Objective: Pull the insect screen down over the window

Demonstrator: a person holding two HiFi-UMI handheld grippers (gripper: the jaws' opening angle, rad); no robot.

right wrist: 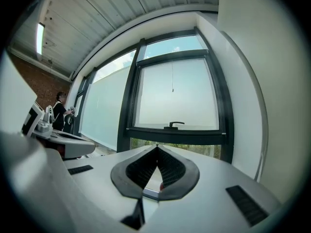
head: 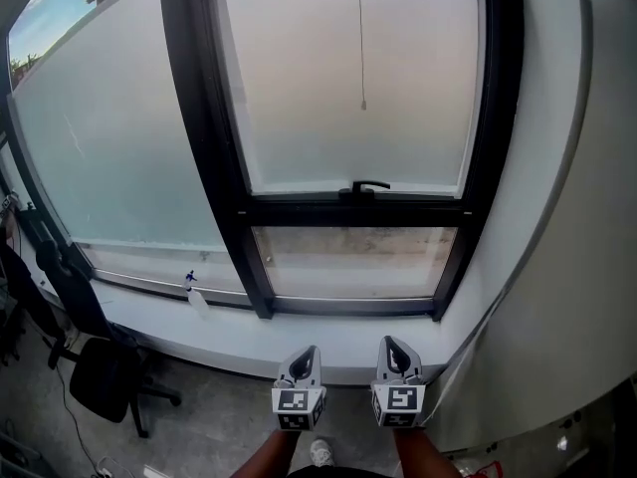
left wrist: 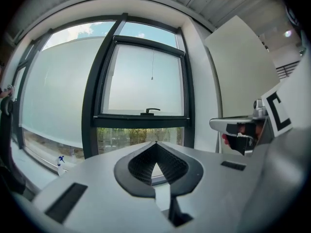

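Both claws are closed with nothing between the jaws. The left claw's [left wrist: 156,143] ribbed pads meet at the tip, and so do the right claw's [right wrist: 156,146]. A person's forearms [head: 267,458] hold them side by side, near each other but apart, low in the head view. They point up at the window [head: 353,88] and are well apart from it, touching nothing.

Beyond the tips is a white sill [head: 229,342], and above it the window's black frame [head: 204,137]. A narrow lower pane [head: 353,262] is clear and shows greenery in the claw views. A black handle [head: 363,185] sits on the bar between that pane and the tall upper pane, which looks milky. A thin cord [head: 361,48] hangs from the top of the frame down the middle of the upper pane. Its small end hangs free about halfway down, well above the handle. The screen itself cannot be told from the milky pane.

Left of the frame is a wide pane [head: 109,157], also milky, with clear sky along its top. A spray bottle [head: 195,291] stands on its ledge near the frame. A black chair [head: 105,378] stands on the floor below. In the right claw view, a person [right wrist: 61,111] stands far off at the left by the glass.
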